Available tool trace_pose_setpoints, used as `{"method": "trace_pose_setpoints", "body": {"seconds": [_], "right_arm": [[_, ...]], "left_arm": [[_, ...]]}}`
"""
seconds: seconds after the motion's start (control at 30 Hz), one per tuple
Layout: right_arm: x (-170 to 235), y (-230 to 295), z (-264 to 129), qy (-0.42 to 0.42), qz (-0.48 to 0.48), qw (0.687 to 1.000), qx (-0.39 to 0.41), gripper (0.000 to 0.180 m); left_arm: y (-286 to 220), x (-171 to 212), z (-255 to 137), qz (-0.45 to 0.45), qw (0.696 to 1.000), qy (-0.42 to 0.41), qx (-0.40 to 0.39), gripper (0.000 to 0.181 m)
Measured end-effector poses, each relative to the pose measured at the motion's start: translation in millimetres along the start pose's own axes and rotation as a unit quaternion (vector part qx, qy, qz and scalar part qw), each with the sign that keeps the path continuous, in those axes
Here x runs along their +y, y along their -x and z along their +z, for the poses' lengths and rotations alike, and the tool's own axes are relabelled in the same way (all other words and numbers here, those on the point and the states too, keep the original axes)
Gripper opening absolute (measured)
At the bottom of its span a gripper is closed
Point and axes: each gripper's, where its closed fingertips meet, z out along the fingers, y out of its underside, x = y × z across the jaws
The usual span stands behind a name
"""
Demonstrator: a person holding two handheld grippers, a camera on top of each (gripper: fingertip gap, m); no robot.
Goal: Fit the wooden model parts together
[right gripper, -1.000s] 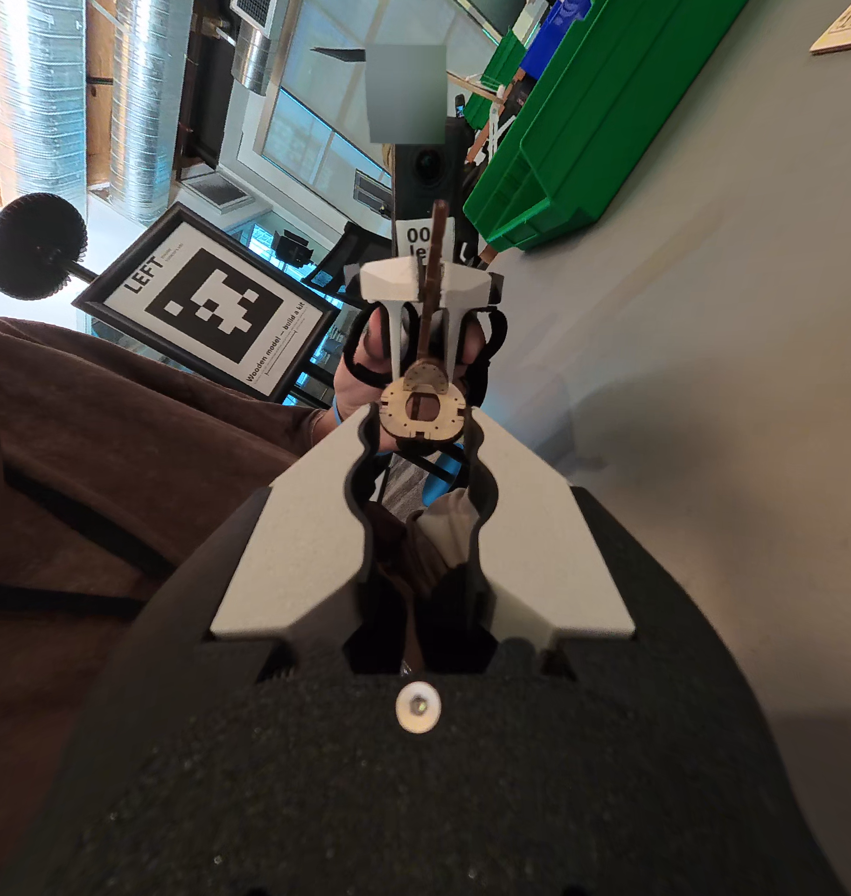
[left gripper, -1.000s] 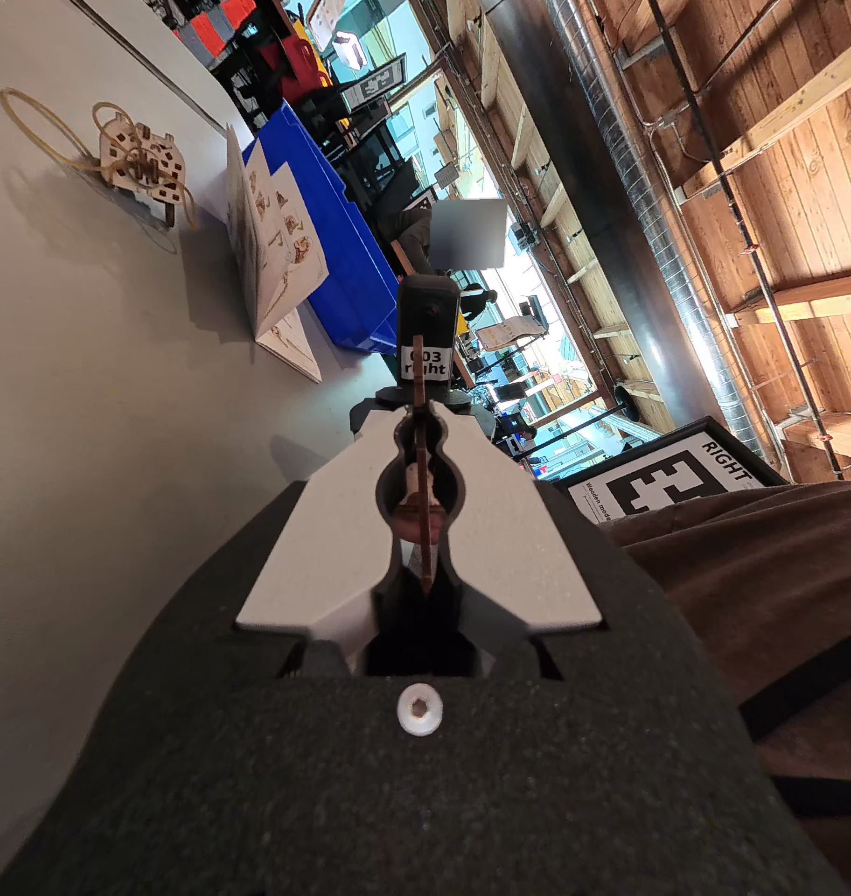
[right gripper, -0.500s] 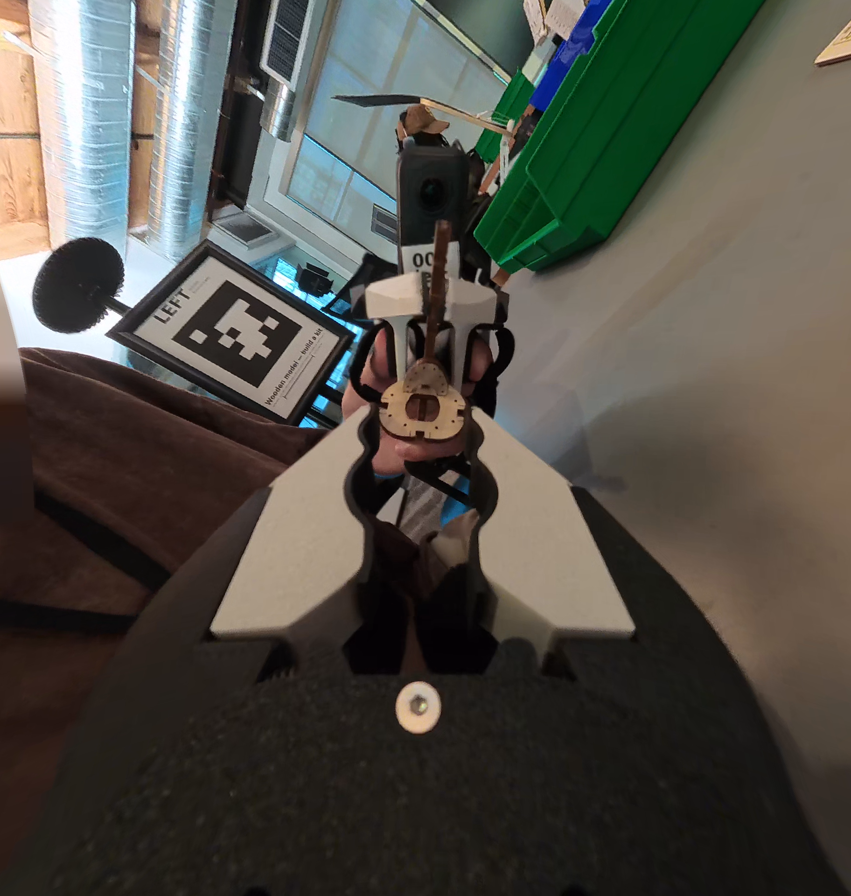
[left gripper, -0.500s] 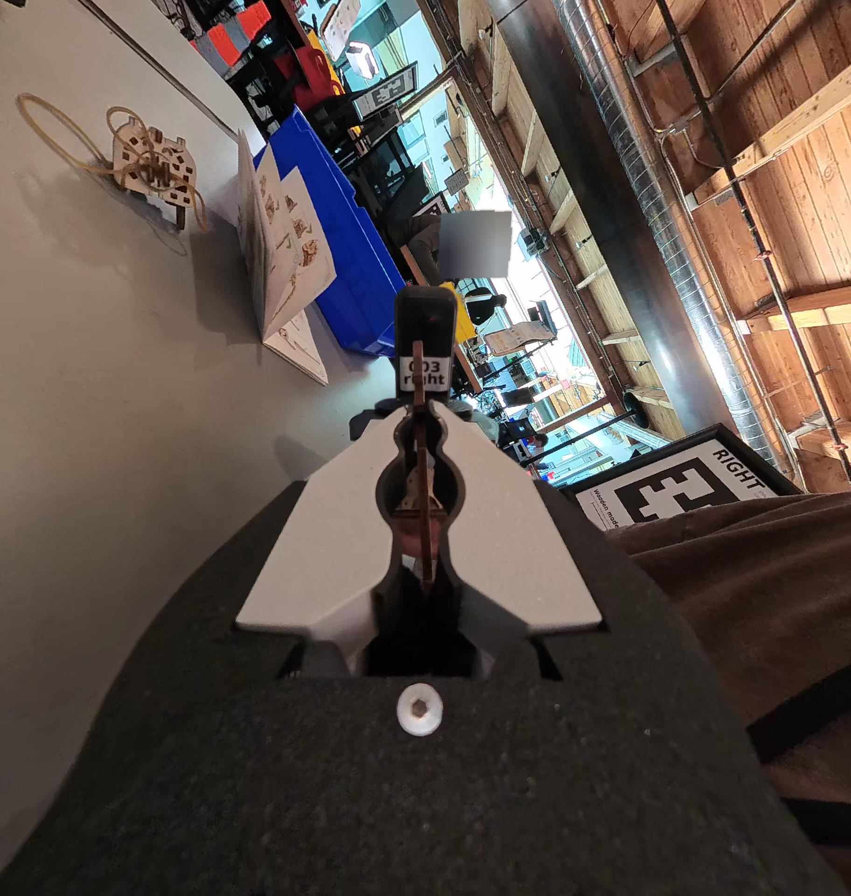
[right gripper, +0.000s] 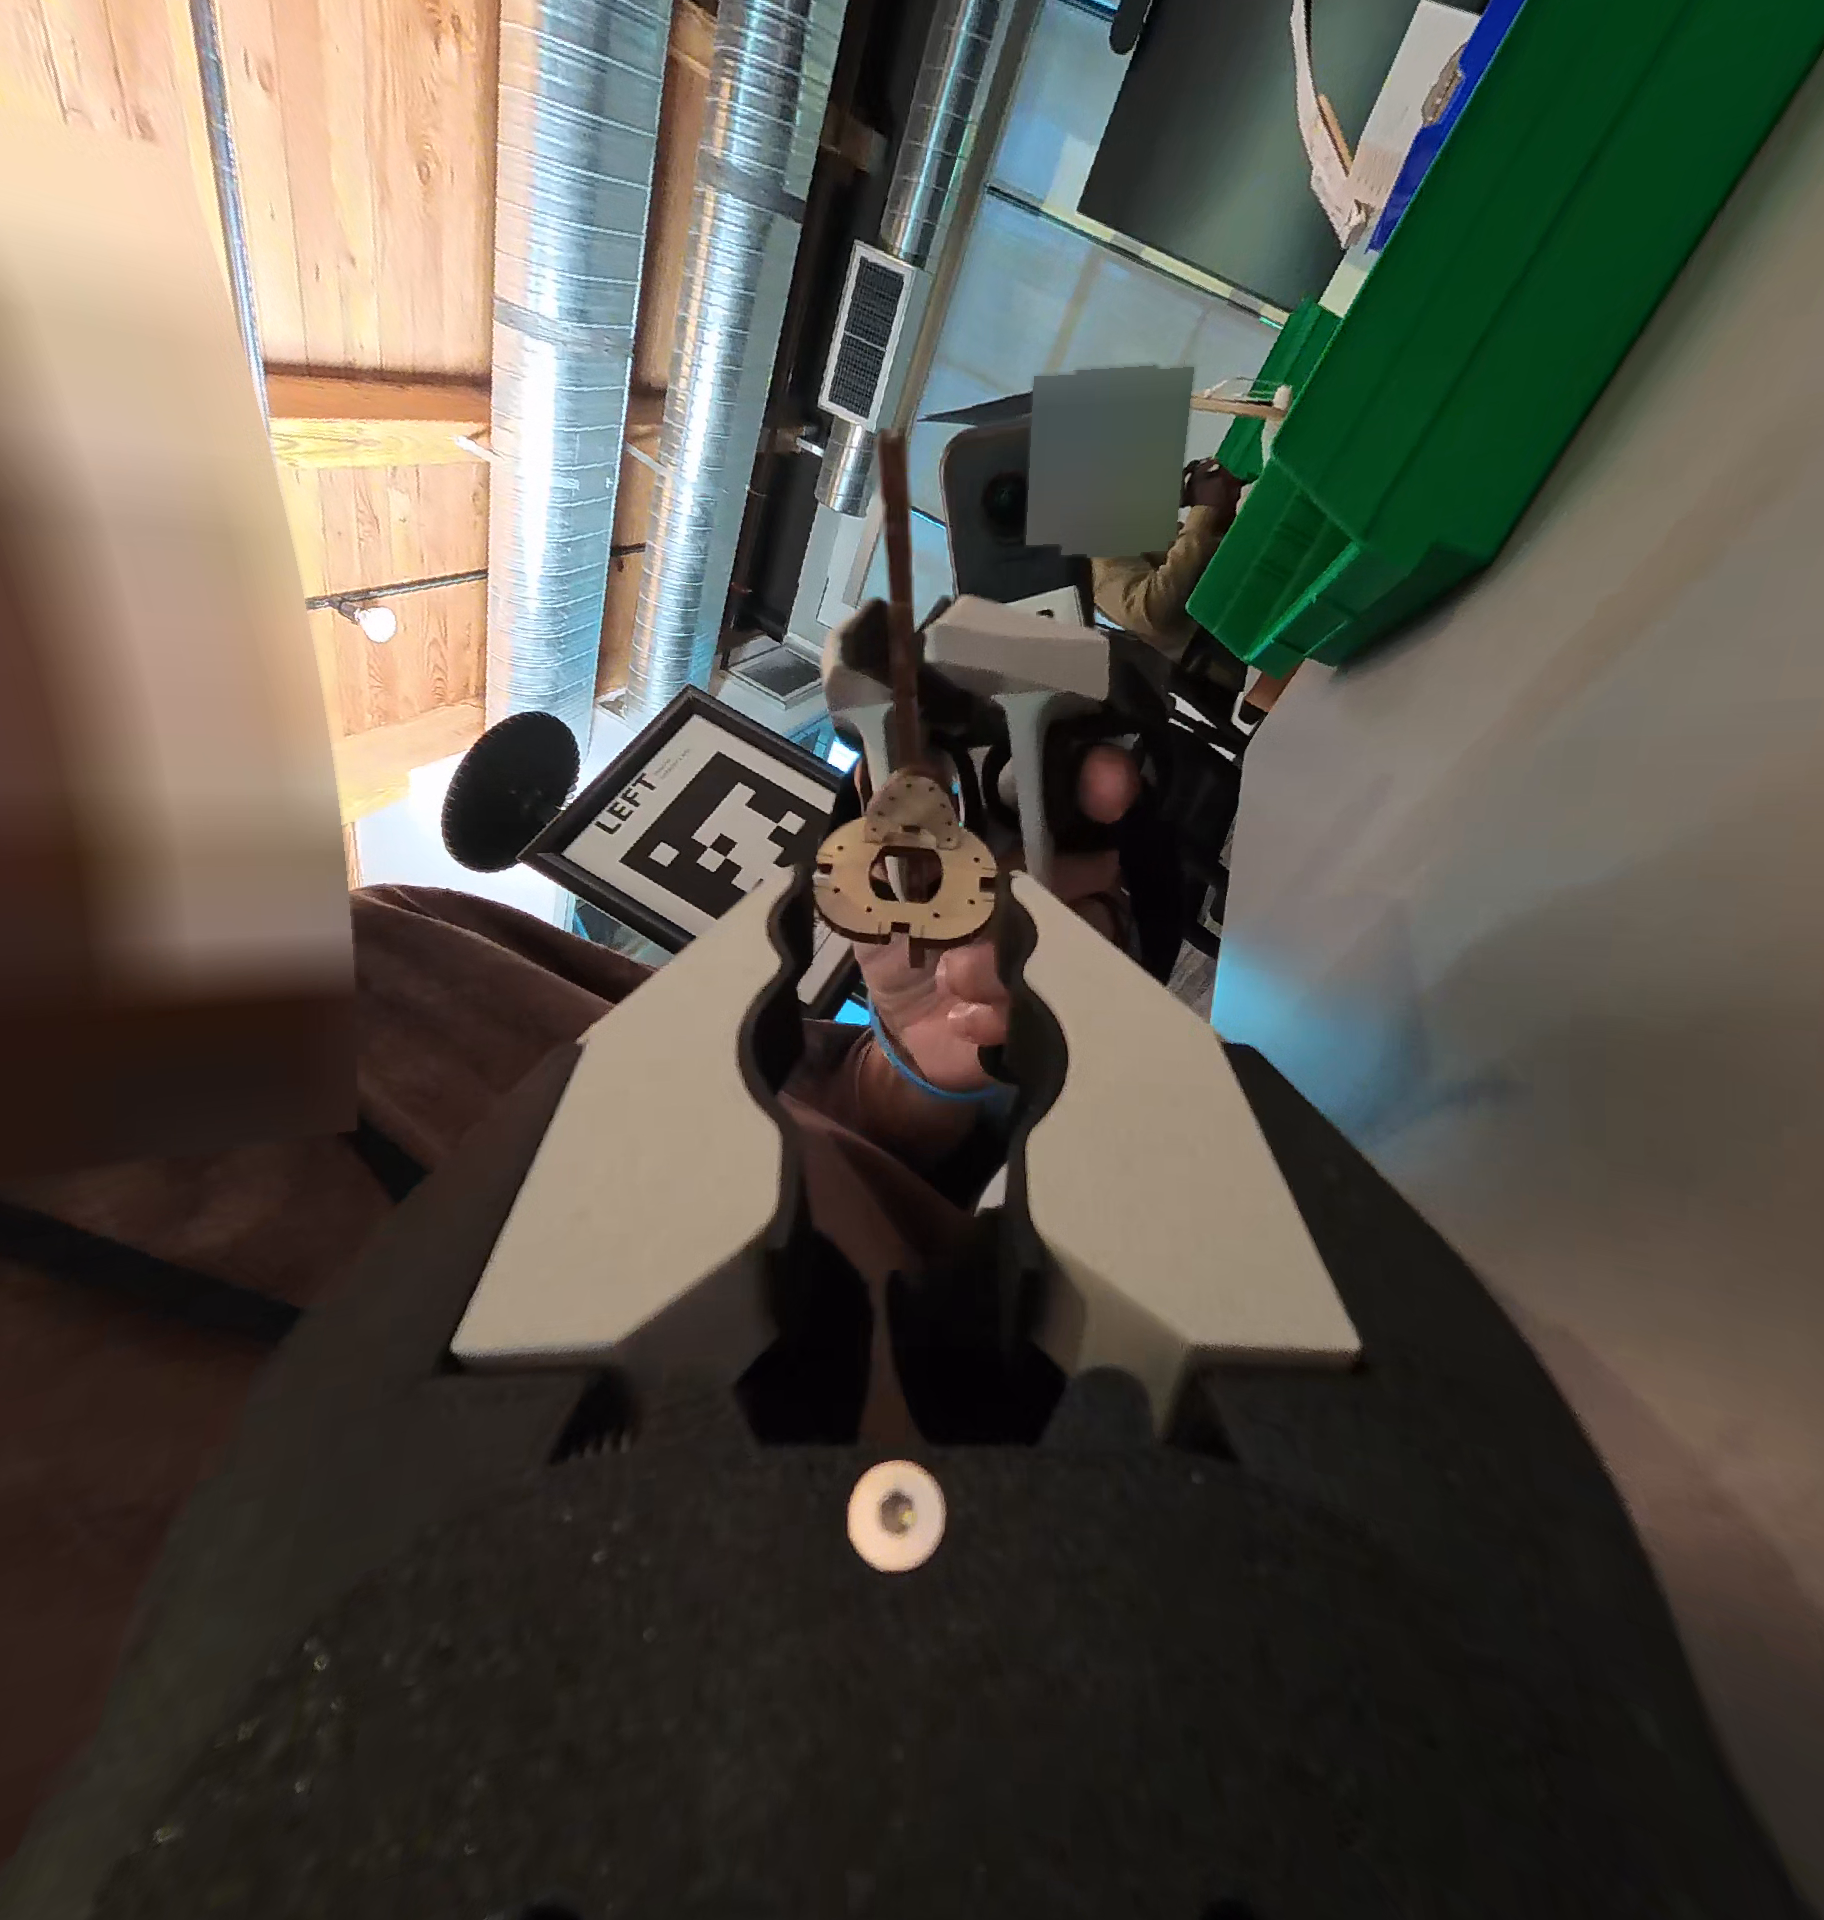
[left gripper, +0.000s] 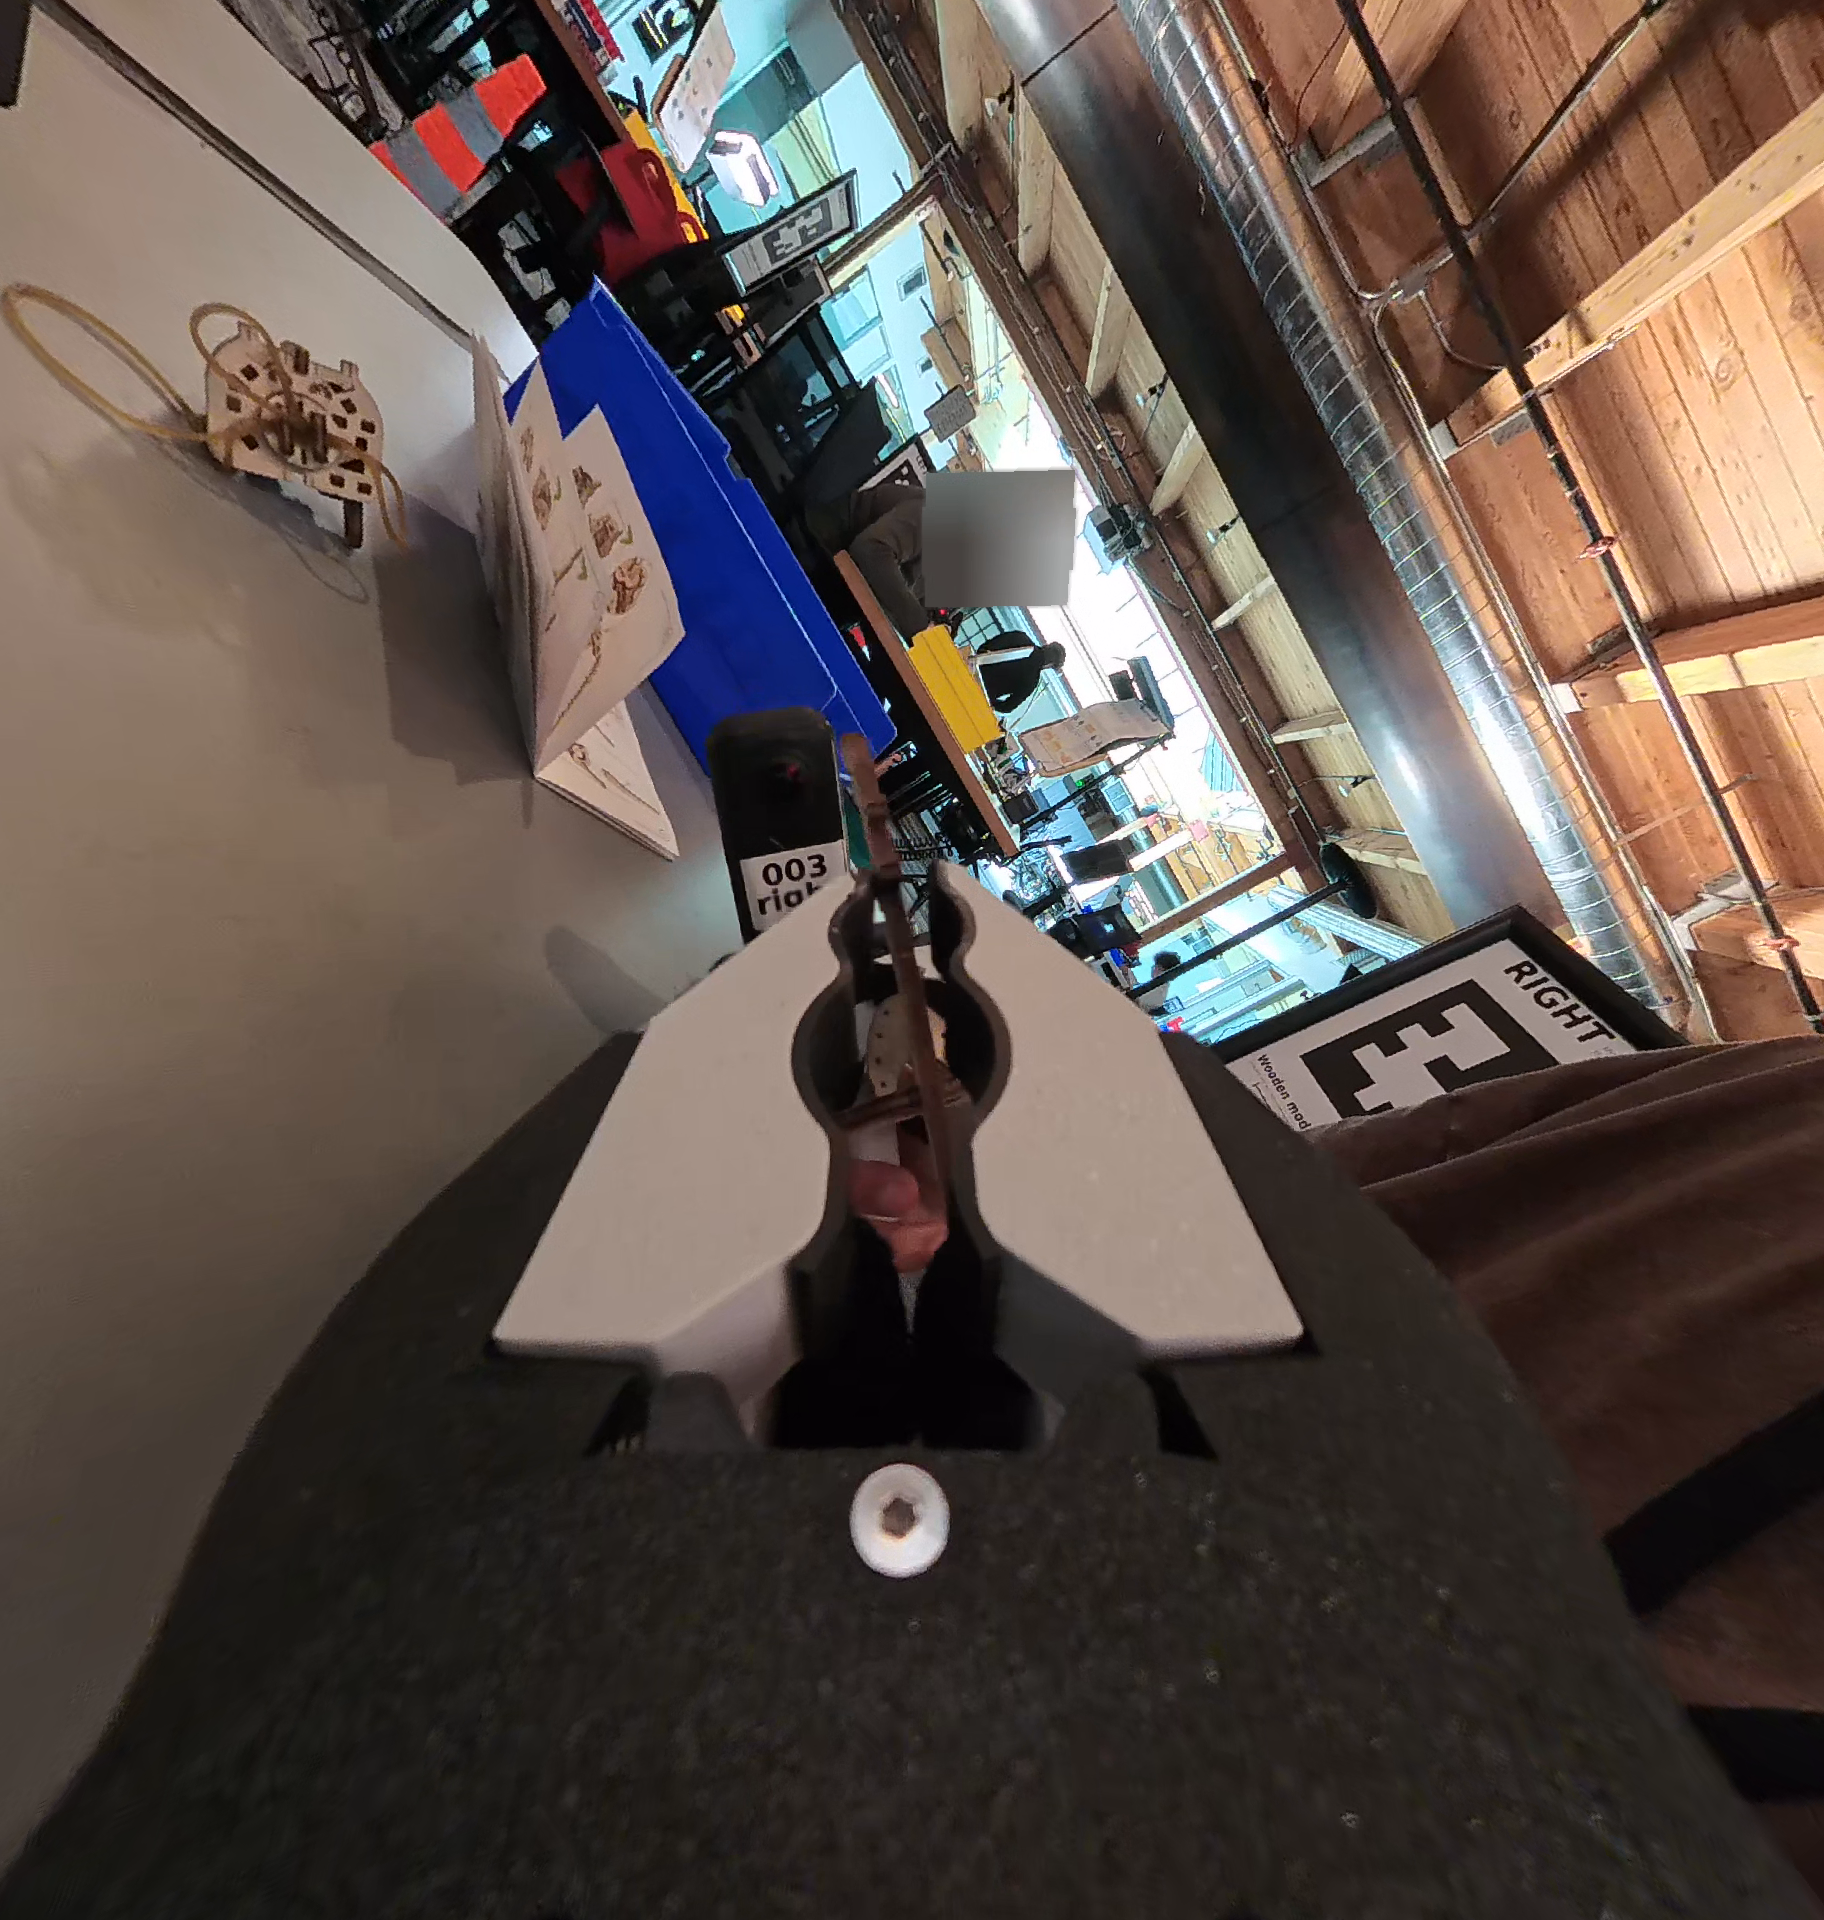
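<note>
Left gripper (left gripper: 892,904): jaws drawn in close on a thin dark wooden strip (left gripper: 903,966) seen edge-on; strip runs between the fingers and pokes out past the tips.
Right gripper (right gripper: 903,899): jaws narrow, tips pinching a flat round wooden disc (right gripper: 903,883) with a cut-out centre and notched rim.
Join: in the right wrist view the strip meets the disc at its central hole; whether it is seated, cannot tell.
Position: both grippers face each other, held above the grey table (left gripper: 160,831).
Far left of table: a small assembled wooden model (left gripper: 290,426) tangled with rubber bands (left gripper: 77,332).
Beside it: an open instruction booklet (left gripper: 575,582) standing on edge, a blue bin (left gripper: 700,540) just behind.
Right wrist view, far right: a green bin (right gripper: 1510,343) on the table.
</note>
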Motion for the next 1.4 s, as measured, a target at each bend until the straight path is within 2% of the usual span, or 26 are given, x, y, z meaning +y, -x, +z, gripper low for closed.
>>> {"method": "trace_pose_setpoints", "body": {"seconds": [0.13,0.57,0.67,0.77,0.9,0.97,1.03,1.27,1.4], "right_arm": [[-1.3,0.7,-2.0,-0.002,0.003,1.000,-0.003,0.034],[-7.2,6.1,-4.1,-0.025,0.031,0.999,-0.036,0.034],[-11.1,6.2,-7.4,-0.034,0.029,0.998,-0.032,0.034],[-14.5,5.0,-11.0,-0.038,0.021,0.999,-0.021,0.034],[-15.6,3.5,-13.2,-0.034,0.008,0.999,-0.006,0.033],[-16.5,4.0,-14.2,-0.035,0.004,0.999,-0.004,0.033],[-16.3,4.8,-14.6,-0.034,0.004,0.999,-0.006,0.033],[-14.3,8.9,-12.1,-0.029,-0.007,0.999,-0.014,0.033],[-10.3,3.1,-10.9,-0.017,-0.041,0.999,0.021,0.033]], "left_arm": [[-1.1,-1.9,-1.3,0.003,1.000,0.004,0.003,0.012],[-2.4,-2.8,-5.4,0.021,1.000,0.017,-0.003,0.013],[-8.1,-0.8,-12.2,0.086,0.995,0.055,-0.024,0.022],[-9.8,13.8,-13.4,0.186,0.972,0.128,-0.071,0.033],[-8.1,27.9,-9.3,0.226,0.953,0.174,-0.102,0.035],[-3.1,32.9,-10.0,0.219,0.951,0.188,-0.111,0.026],[-2.2,34.7,-10.2,0.213,0.953,0.188,-0.107,0.006],[-3.1,35.2,-12.4,0.134,0.971,0.178,-0.081,0.000],[0.1,38.9,-16.3,0.090,0.974,0.193,-0.079,0.000]]}}
